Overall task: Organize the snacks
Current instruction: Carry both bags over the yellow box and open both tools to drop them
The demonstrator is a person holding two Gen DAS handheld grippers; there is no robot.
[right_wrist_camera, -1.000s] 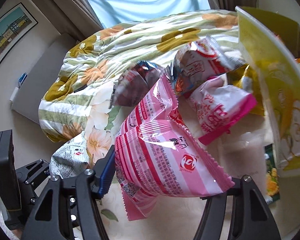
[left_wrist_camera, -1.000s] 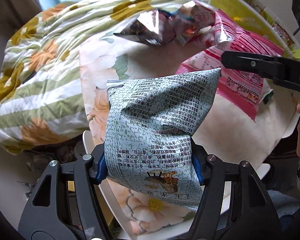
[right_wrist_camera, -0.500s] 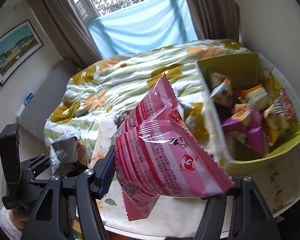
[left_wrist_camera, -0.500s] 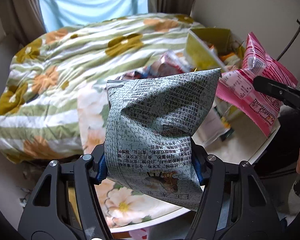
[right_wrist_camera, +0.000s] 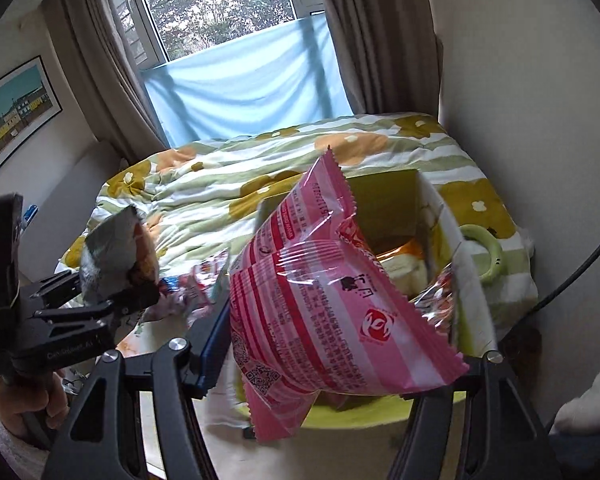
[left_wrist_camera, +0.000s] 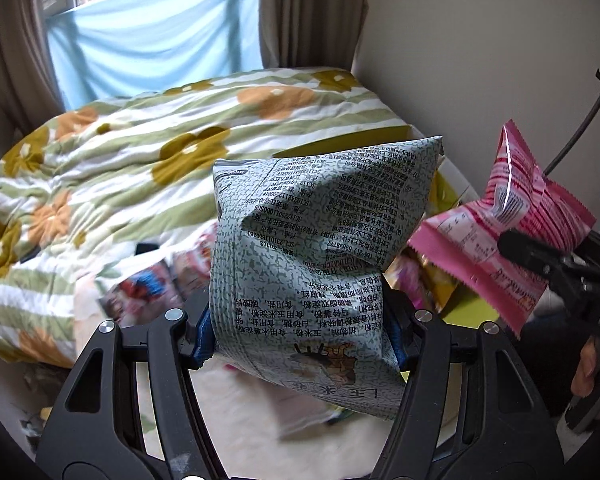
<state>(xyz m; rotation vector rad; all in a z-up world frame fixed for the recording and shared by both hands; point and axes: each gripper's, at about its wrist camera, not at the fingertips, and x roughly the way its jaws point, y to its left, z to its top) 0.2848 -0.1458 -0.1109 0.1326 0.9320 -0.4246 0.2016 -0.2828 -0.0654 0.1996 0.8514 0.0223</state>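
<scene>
While clamped between the blue pads (left_wrist_camera: 204, 334) of the left gripper (left_wrist_camera: 300, 332), grey-green snack bag (left_wrist_camera: 316, 256) held upright and crumpled, printed text upside down, upper corner jutting rightward. In the right wrist view, same grey-green bag at far left, pinched in that gripper with a hand (right_wrist_camera: 32, 404) on the handle below. Right gripper (right_wrist_camera: 332, 360) closed on pink snack packet (right_wrist_camera: 324, 312), one blue pad pressed against its left side, far pad hidden behind the wrapper; packet tilted, serrated top seal pointing up and left, lower tail hanging below the jaws. Pink packet raised above the near rim of the yellow-green box (right_wrist_camera: 384, 414), which stands open with several wrapped snacks inside, orange and silver wrappers visible. In the left wrist view, pink packet at right edge, above and beside the box interior. More loose snack packs (left_wrist_camera: 152, 288) lying blurred on the floral-covered table (left_wrist_camera: 260, 432), left of the box. Behind, flower-patterned quilt (left_wrist_camera: 140, 152) spread over a bed; beyond it, light blue cloth (right_wrist_camera: 244, 92) across the lower window, brown curtains (right_wrist_camera: 376, 36) at both sides. Framed picture (right_wrist_camera: 12, 112) on the left wall. Pale green ring (right_wrist_camera: 482, 252) resting on the quilt just right of the box.
</scene>
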